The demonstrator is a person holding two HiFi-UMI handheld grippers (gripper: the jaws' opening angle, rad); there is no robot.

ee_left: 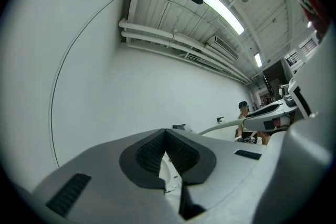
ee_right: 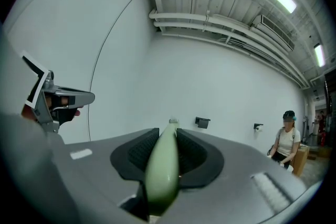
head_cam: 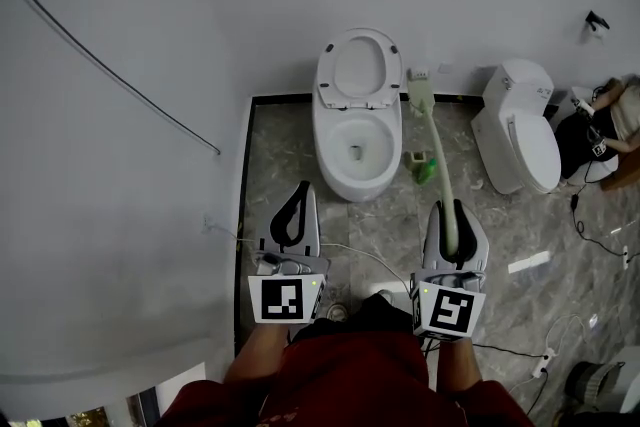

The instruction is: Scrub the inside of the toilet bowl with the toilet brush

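The white toilet [head_cam: 356,118] stands against the far wall with its lid and seat up, and its bowl [head_cam: 357,143] is open. My right gripper [head_cam: 452,207] is shut on the pale green handle of the toilet brush [head_cam: 438,160]. The brush head [head_cam: 421,91] is raised to the right of the bowl, outside it. In the right gripper view the handle [ee_right: 161,171] runs out between the pads to the white head [ee_right: 173,122]. My left gripper [head_cam: 300,188] hangs shut and empty in front of the toilet, its pads [ee_left: 152,152] touching.
A green brush holder [head_cam: 423,171] sits on the marble floor right of the toilet. A second toilet [head_cam: 518,133] stands further right, with a seated person [head_cam: 600,130] beyond it. Cables and a power strip [head_cam: 545,361] lie at the lower right. A white wall rises on the left.
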